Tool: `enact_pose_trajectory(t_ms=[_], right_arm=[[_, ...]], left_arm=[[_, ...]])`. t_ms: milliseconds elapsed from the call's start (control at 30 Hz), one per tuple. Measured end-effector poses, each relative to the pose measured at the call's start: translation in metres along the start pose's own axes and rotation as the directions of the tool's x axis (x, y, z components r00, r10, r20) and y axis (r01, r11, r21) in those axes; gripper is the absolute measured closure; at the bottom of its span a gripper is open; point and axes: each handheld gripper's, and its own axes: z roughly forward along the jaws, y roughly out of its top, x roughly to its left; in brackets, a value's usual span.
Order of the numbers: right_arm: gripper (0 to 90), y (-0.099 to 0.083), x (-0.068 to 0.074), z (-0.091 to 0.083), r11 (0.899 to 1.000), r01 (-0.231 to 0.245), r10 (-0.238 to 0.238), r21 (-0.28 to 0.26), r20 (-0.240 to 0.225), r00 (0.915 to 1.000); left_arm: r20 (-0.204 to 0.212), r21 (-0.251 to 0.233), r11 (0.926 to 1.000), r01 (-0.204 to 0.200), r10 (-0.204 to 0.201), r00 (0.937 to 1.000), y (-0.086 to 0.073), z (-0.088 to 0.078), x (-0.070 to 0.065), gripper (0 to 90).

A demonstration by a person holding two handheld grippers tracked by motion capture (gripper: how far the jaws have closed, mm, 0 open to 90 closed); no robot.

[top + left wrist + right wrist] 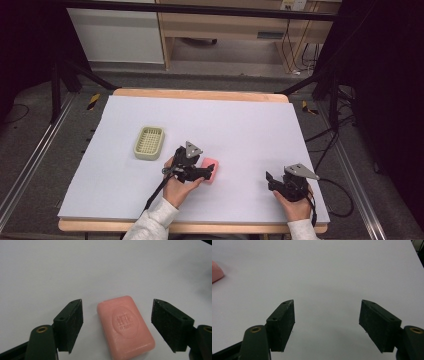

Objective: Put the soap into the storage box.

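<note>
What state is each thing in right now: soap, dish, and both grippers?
pink soap bar: lying flat on the table, between the open jaws, untouched.
soap dish: upright, empty, apart from the soap.
left gripper: open, jaws either side of the soap.
right gripper: open, nothing between its jaws.

One pink bar of soap (210, 170) lies on the tabletop (240, 125), nearer the front edge than the back. One pale green soap dish (149, 142) sits toward the left edge. Two grippers are over the tabletop near its front edge: a left gripper (206, 172) and a right gripper (270, 180), each with two black jaws. Two hands hold them, one each.
</note>
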Motion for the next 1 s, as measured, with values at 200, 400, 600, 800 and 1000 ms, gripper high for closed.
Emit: enact_pose_trajectory(t_ms=[200, 400, 600, 800, 1000], right_arm=[[28.9, 0.000, 0.000, 0.000, 1.000, -0.001, 0.001, 0.003, 0.001, 1.0000], [29.1, 0.000, 0.000, 0.001, 1.000, -0.002, 0.002, 0.007, -0.002, 1.0000], [30.1, 0.000, 0.000, 0.001, 1.000, -0.009, 0.009, 0.011, -0.013, 0.9999], [31.5, -0.001, -0.001, 0.002, 1.000, -0.004, 0.004, 0.013, -0.018, 0.9998], [32.8, -0.001, 0.000, 0.002, 1.000, -0.003, 0.004, 0.017, -0.024, 0.9997]], left_arm=[[0.003, 0.012, 0.9999, -0.009, 0.009, 1.0000, -0.002, 0.007, -0.006, 24.4], [-0.002, 0.027, 0.9996, -0.008, 0.008, 1.0000, -0.002, 0.013, -0.008, 23.2], [-0.012, 0.046, 0.9989, -0.002, 0.003, 0.9999, -0.002, 0.020, -0.009, 22.3], [-0.022, 0.068, 0.9977, 0.001, 0.001, 0.9998, -0.002, 0.030, -0.011, 21.5], [-0.026, 0.102, 0.9948, -0.001, 0.003, 0.9997, -0.004, 0.036, -0.011, 21.5]])
